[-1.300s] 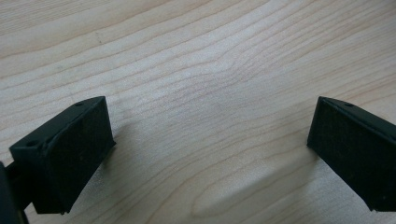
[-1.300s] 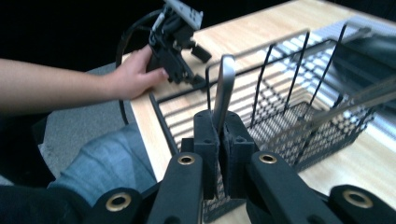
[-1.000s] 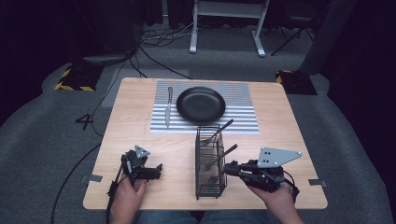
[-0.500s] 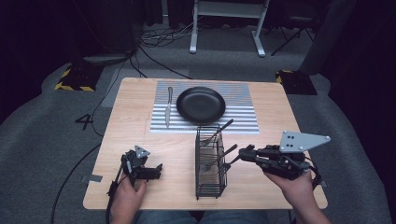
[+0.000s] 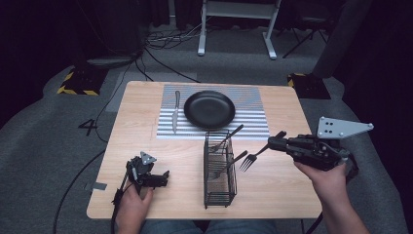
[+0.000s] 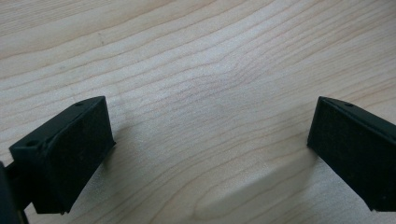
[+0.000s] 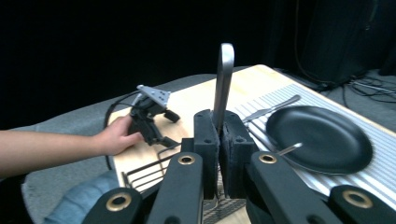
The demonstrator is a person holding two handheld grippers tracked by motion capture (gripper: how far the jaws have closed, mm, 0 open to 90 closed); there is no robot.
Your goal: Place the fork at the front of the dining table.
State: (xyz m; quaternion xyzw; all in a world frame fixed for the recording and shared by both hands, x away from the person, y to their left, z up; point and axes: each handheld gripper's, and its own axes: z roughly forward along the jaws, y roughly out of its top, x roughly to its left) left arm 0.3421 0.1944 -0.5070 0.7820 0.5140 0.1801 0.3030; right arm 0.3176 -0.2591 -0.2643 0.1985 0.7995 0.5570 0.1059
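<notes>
A person seated at the near edge of a light wooden table (image 5: 146,122) holds a two-jaw gripper in each hand. The right gripper (image 5: 278,142), at the right side of the table, has its jaws clamped together on the handle of a metal fork (image 5: 253,157); from the high view the fork is lifted clear of the tabletop, its tines pointing left toward a black wire cutlery basket (image 5: 219,168) just beside it. In the right gripper view the fork's handle (image 7: 223,79) rises upright from between the two closed black pads (image 7: 205,149).

The wire basket stands near the middle of the table's near half, and two more utensils (image 5: 229,137) lean inside it, their handles slanting up and to the right above its rim.

The left gripper (image 5: 163,179) rests low at the near left of the table, well apart from the basket, its jaws spread wide with nothing between them. The left gripper view looks straight down at bare wood grain (image 6: 205,93) between the two separated pads (image 6: 70,149).

On the far half of the table lies a striped placemat (image 5: 253,114). A round black plate (image 5: 209,109) sits on it, and a table knife (image 5: 175,113) lies on the mat just left of the plate, lengthwise from near to far. Beyond the table, cables (image 5: 165,41) trail over grey carpet near the white legs of a stand (image 5: 234,24).
</notes>
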